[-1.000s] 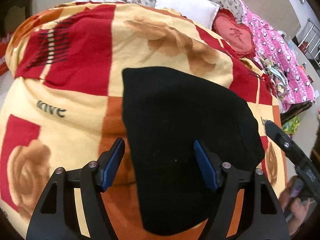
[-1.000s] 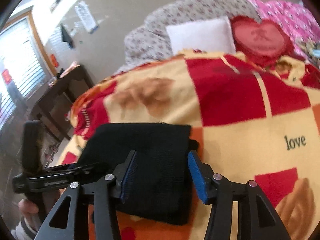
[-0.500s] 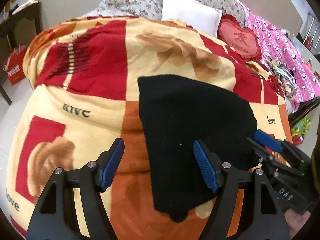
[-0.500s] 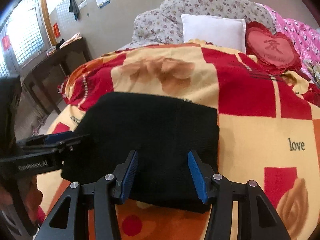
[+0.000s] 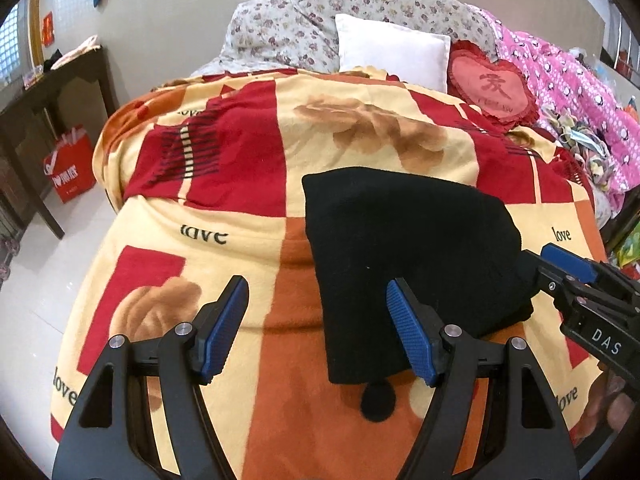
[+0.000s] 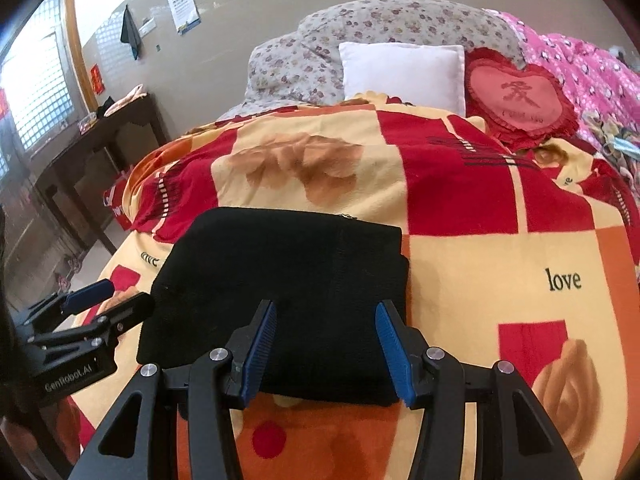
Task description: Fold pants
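Observation:
The black pants lie folded into a compact rectangle on the red, yellow and orange blanket; they also show in the right wrist view. My left gripper is open and empty, held back from the pants' near left edge. My right gripper is open and empty, just in front of the pants' near edge. Each gripper shows in the other's view: the right one at the pants' right side, the left one at their left side.
A white pillow, a red heart cushion, a floral quilt and a pink quilt lie at the bed's head. A dark wooden desk and a red bag stand on the floor at left.
Both grippers have pulled back and risen from the folded pants, so more of the bed and room shows. The pants lie still.

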